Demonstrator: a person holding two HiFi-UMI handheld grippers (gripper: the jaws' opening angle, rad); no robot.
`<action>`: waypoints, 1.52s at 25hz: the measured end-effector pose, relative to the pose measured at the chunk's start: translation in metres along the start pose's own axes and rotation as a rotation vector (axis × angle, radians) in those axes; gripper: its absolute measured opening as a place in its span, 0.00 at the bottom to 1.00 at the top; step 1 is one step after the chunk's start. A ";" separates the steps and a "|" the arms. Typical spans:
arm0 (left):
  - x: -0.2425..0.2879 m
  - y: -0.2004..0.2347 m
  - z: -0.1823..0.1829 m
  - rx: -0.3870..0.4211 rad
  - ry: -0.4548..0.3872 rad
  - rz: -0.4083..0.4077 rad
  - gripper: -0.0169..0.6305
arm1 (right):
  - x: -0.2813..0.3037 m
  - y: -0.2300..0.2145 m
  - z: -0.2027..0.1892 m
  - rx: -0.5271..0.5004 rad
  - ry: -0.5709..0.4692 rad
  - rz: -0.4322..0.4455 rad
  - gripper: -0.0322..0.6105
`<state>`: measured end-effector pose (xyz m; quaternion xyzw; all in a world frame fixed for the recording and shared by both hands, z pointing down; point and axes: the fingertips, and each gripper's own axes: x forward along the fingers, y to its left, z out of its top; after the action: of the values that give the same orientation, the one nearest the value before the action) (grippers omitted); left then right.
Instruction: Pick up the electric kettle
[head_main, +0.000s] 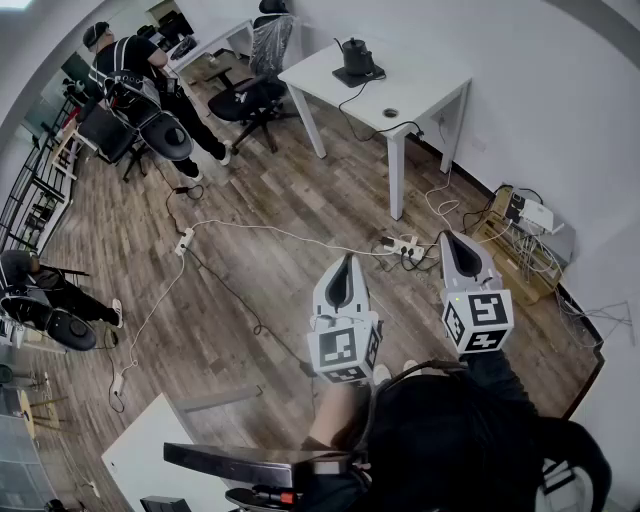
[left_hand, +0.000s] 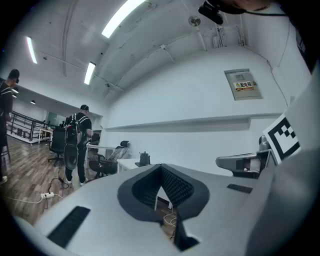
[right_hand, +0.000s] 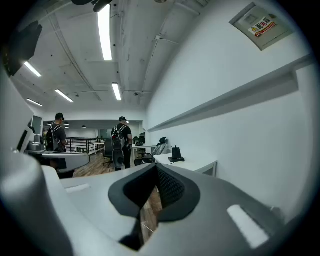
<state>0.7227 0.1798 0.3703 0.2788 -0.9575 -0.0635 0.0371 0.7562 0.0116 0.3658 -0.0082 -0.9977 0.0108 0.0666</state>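
The black electric kettle (head_main: 357, 58) stands on its base on a white table (head_main: 410, 95) at the far side of the room, by the wall. It shows small and distant in the left gripper view (left_hand: 144, 159) and in the right gripper view (right_hand: 175, 153). My left gripper (head_main: 346, 263) and right gripper (head_main: 453, 240) are held side by side over the wooden floor, far short of the table. Both point toward it. Each has its jaws shut with nothing between them, as both gripper views show (left_hand: 161, 170) (right_hand: 155, 168).
Cables and a power strip (head_main: 403, 245) lie on the floor between me and the table. A box of cables (head_main: 520, 240) sits by the right wall. Office chairs (head_main: 255, 95) and a standing person (head_main: 150, 75) are at the far left. A white desk (head_main: 160, 450) is close behind.
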 end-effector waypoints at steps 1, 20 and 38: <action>0.000 0.000 0.001 0.001 -0.001 0.000 0.03 | 0.000 0.000 0.000 0.001 0.000 0.000 0.05; -0.015 0.017 -0.001 -0.046 0.005 0.022 0.03 | 0.002 0.014 0.002 0.051 -0.041 0.039 0.05; -0.022 0.125 -0.031 -0.084 0.052 0.112 0.03 | 0.068 0.080 -0.012 0.034 -0.054 0.042 0.05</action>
<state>0.6780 0.2932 0.4176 0.2246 -0.9668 -0.0942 0.0769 0.6920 0.0927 0.3849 -0.0275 -0.9984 0.0295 0.0398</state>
